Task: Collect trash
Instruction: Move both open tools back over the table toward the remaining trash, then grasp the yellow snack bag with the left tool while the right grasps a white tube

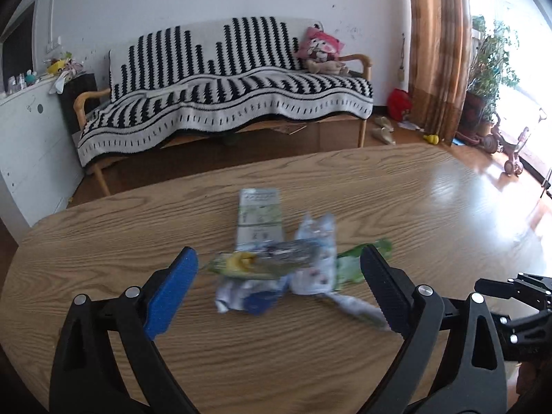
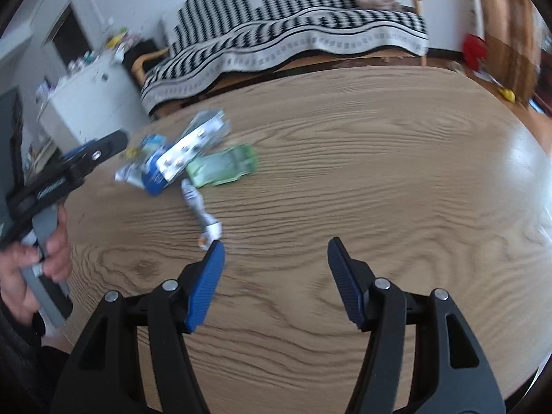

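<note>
A pile of wrappers lies on the wooden table [image 1: 431,214]: a grey-green packet [image 1: 259,214], a white and blue crumpled bag [image 1: 310,265], a yellow-topped wrapper [image 1: 262,262], a green wrapper [image 1: 352,262] and a twisted white wrapper [image 1: 358,307]. My left gripper [image 1: 279,258] is open, its jaws on either side of the pile's near edge, holding nothing. My right gripper [image 2: 274,252] is open and empty over bare table; the twisted wrapper's end [image 2: 210,231] lies just beyond its left finger. The pile [image 2: 193,158] shows farther left.
A sofa with a black and white striped blanket [image 1: 224,86] stands beyond the table. A white cabinet [image 1: 27,138] is at the left. Curtains [image 1: 438,51], plants and a toy tricycle [image 1: 510,148] are at the right.
</note>
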The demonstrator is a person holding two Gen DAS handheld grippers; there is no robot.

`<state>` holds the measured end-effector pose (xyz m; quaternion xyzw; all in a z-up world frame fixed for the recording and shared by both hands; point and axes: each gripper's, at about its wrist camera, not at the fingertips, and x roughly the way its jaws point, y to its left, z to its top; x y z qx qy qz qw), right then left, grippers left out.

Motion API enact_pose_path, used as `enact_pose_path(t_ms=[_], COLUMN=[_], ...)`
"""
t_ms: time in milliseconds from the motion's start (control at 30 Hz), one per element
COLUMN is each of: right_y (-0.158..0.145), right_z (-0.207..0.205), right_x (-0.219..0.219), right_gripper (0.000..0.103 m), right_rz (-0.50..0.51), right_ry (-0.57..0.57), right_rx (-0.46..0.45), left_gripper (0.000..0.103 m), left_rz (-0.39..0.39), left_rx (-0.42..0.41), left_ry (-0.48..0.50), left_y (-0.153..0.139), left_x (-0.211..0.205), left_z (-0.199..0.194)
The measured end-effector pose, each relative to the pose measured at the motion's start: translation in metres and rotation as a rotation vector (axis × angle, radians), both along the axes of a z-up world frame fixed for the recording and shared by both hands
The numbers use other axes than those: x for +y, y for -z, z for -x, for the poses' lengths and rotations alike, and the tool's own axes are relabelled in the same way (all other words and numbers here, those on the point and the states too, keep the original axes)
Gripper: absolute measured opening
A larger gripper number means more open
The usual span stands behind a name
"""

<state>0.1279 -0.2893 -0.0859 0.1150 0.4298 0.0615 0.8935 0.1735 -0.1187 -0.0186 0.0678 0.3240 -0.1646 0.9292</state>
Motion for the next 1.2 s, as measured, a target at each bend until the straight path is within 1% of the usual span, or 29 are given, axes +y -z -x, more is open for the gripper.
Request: enact_pose_path(t_ms=[167,300,467,533,567,600,633,667,700,733,767,833,933,1033,1200], right_y=[0.010,0.015,0.024,0.026,0.026,0.026,0.026,0.026,0.026,0.026,0.026,0.022,0.014,0.004,-0.010], right_z=[-0.016,-0.027,-0.038,-0.041,-0.041,-0.042,-0.043,-0.043,-0.043,-0.042,-0.042,-0.040,-0.036,-0.031,-0.021], right_x=[0.019,0.033,0.049,0.058,0.062,0.066,0.070,0.074,0.077,0.079,0.079,0.083,0.083,0.079,0.064], right_gripper=[0.061,0.061,0.061,0.060,0.058,0.052,0.048,0.038,0.030,0.025,0.020,0.019,0.018,0.017,0.017], right_rz=[0.004,0.006,0.047,0.074,0.082,0.095,0.106,0.117,0.124,0.129,0.132,0.145,0.142,0.137,0.104], right_ry=[-0.025,-0.050,-0.090,-0.107,-0.117,-0.127,-0.137,-0.150,-0.157,-0.165,-0.172,-0.182,-0.185,-0.177,-0.140], right_rx=[0.015,0.023,0.038,0.031,0.029,0.026,0.024,0.024,0.024,0.025,0.023,0.005,-0.025,-0.047,-0.076], left_gripper=[0.092,0.092,0.092,0.091,0.089,0.082,0.072,0.068,0.059,0.051,0.047,0.037,0.032,0.030,0.029], left_rz=[-0.011,-0.027,-0.021,-0.017,-0.011,-0.007,-0.009,-0.013,-0.018,-0.027,-0.031,-0.017,0.010,0.034,0.112], left_rx=[0.025,0.043,0.044,0.046,0.046,0.047,0.051,0.052,0.056,0.056,0.055,0.057,0.045,0.035,0.019], left_ry=[0.033,0.052,0.044,0.041,0.037,0.034,0.027,0.021,0.014,0.007,0.004,0.006,-0.004,-0.017,-0.047], left_y=[0.018,0.029,0.035,0.035,0.035,0.035,0.035,0.035,0.036,0.037,0.037,0.035,0.029,0.021,0.002], left_x=[0.001,-0.007,-0.008,-0.007,-0.006,-0.004,-0.003,-0.002,-0.001,0.000,0.001,0.005,0.011,0.016,0.029], left_z=[-0.022,-0.029,-0.034,-0.035,-0.036,-0.038,-0.039,-0.040,-0.041,-0.041,-0.041,-0.040,-0.037,-0.035,-0.029])
